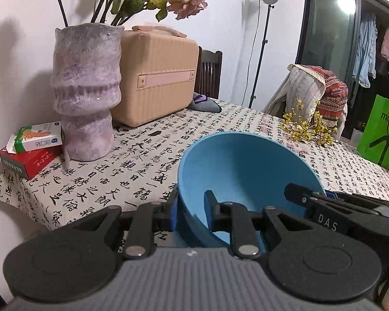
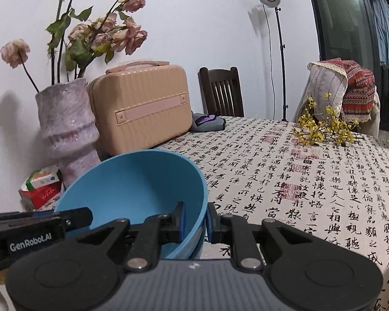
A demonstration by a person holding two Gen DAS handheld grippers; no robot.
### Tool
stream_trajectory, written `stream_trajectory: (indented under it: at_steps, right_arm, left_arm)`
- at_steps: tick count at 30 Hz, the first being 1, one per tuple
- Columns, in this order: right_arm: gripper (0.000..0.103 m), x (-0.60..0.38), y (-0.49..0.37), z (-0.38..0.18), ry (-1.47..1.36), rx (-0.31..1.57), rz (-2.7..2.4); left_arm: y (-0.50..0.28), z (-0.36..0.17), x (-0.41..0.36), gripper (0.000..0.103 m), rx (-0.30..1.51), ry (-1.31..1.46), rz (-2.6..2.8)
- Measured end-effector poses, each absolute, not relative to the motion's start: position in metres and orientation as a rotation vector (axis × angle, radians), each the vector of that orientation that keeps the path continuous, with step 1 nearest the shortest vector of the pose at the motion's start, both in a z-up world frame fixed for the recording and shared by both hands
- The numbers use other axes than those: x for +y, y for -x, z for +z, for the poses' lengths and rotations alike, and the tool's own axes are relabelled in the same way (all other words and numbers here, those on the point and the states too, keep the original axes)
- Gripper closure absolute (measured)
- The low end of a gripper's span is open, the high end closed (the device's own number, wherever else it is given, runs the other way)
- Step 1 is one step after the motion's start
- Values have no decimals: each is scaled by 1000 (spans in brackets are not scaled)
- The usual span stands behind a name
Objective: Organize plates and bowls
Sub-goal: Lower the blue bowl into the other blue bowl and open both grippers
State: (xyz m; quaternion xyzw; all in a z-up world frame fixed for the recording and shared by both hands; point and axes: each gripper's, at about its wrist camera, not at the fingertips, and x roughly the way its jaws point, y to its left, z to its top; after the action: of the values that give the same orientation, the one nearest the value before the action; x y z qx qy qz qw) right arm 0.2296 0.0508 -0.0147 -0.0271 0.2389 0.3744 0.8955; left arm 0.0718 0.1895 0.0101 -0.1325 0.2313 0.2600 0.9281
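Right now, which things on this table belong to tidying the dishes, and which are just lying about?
Part of the job:
- blue bowl
- left gripper and right gripper, each clamped on its rim

Just lying about:
- vase
- beige case
- small boxes
- yellow sprigs

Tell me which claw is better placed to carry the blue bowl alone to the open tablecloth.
Probably the right claw: it grips the blue bowl on the side facing bare tablecloth. The left claw grips the side nearer the vase.

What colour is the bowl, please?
The bowl is plain light blue, best seen from the left wrist view.
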Motion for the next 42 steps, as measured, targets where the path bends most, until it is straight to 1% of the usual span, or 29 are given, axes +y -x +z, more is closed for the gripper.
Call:
stream_trajectory:
  at_steps: [6, 8, 10, 12, 14, 15, 16, 17, 18, 19, 20, 21, 22, 23, 24, 25, 26, 27, 31, 35, 39, 42]
  right_arm:
    - [87, 54, -231, -17, 72, 496, 776]
    - [87, 54, -231, -18, 74, 496, 777]
    - [84, 55, -231, -19, 77, 493, 782]
    - [84, 54, -230, -19, 70, 485, 794]
    - [83, 51, -230, -20, 61, 476, 803]
    - [80, 49, -230, -19, 49, 471, 811]
    - [73, 45, -230, -19, 35, 466, 825]
    - [69, 42, -229, -19, 23, 457, 835]
    - [59, 38, -228, -18, 14, 444, 842]
    - [49, 33, -225, -17, 4, 425, 847]
    - [44, 28, -223, -16, -4, 408, 850]
    - [36, 22, -220, -16, -12, 388, 854]
    - [28, 15, -217, -15, -16, 368, 858]
    - [23, 10, -214, -16, -18, 351, 860]
    - [12, 3, -211, -17, -18, 333, 861]
    - [7, -5, -206, -18, -16, 312, 864]
    - [5, -12, -202, -21, -7, 291, 868]
    - [0, -20, -196, -23, 9, 269, 868]
    - [0, -44, -176, -37, 58, 206, 816]
    - [0, -63, -173, -49, 56, 238, 771]
    - [0, -76, -178, -57, 31, 263, 722]
    - [0, -82, -182, -61, 11, 272, 706]
  left_arm:
    - [-73, 9, 190, 81, 481, 276, 532]
    - [-73, 8, 190, 74, 480, 277, 532]
    - [-72, 7, 192, 68, 469, 288, 526]
    - [-69, 6, 194, 66, 453, 306, 510]
    - [-66, 6, 196, 59, 430, 323, 491]
    - [-63, 6, 197, 57, 416, 329, 481]
    - [-60, 7, 197, 51, 400, 334, 472]
    - [-57, 8, 197, 44, 381, 338, 467]
    - [-52, 10, 198, 40, 358, 341, 462]
    - [-48, 11, 197, 30, 337, 343, 458]
    - [-42, 12, 197, 21, 313, 342, 458]
    - [-36, 13, 197, 18, 290, 336, 461]
    - [-30, 14, 196, 14, 267, 328, 466]
    - [-23, 14, 195, 6, 245, 321, 472]
    - [-16, 13, 195, 2, 219, 314, 476]
    - [-9, 12, 194, 0, 197, 306, 478]
    - [0, 9, 192, 0, 175, 294, 486]
    - [6, 6, 190, 0, 167, 283, 498]
    - [28, -10, 183, 0, 146, 266, 488]
    - [37, -29, 176, 0, 149, 256, 501]
    - [42, -45, 176, 0, 156, 327, 512]
    - [41, -50, 174, 0, 162, 294, 527]
